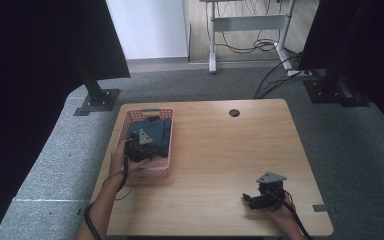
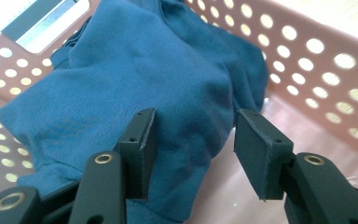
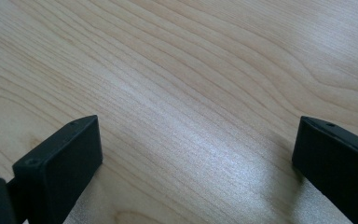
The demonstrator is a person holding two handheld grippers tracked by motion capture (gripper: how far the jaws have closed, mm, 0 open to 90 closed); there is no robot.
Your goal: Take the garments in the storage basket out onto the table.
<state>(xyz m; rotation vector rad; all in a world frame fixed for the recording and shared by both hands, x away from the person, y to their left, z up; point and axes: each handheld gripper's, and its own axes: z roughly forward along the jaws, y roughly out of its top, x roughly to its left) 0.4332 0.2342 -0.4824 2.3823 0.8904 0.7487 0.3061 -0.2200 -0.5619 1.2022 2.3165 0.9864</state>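
Blue cloth (image 2: 158,88) fills my left gripper (image 2: 193,140) view, jaws open over it in the basket (image 2: 317,51); my right gripper (image 3: 196,158) gapes above bare table (image 3: 191,70).

The cloth (image 2: 158,79) is dark blue all over. It lies in a pink basket (image 2: 317,51) whose walls have rows of little round holes. The left gripper (image 2: 193,149) has black jaws with small gold rings. The right gripper (image 3: 196,163) has black jaws too. The worktop (image 3: 191,70) is light brown wood with wavy lines. The floor (image 1: 45,165) is grey.
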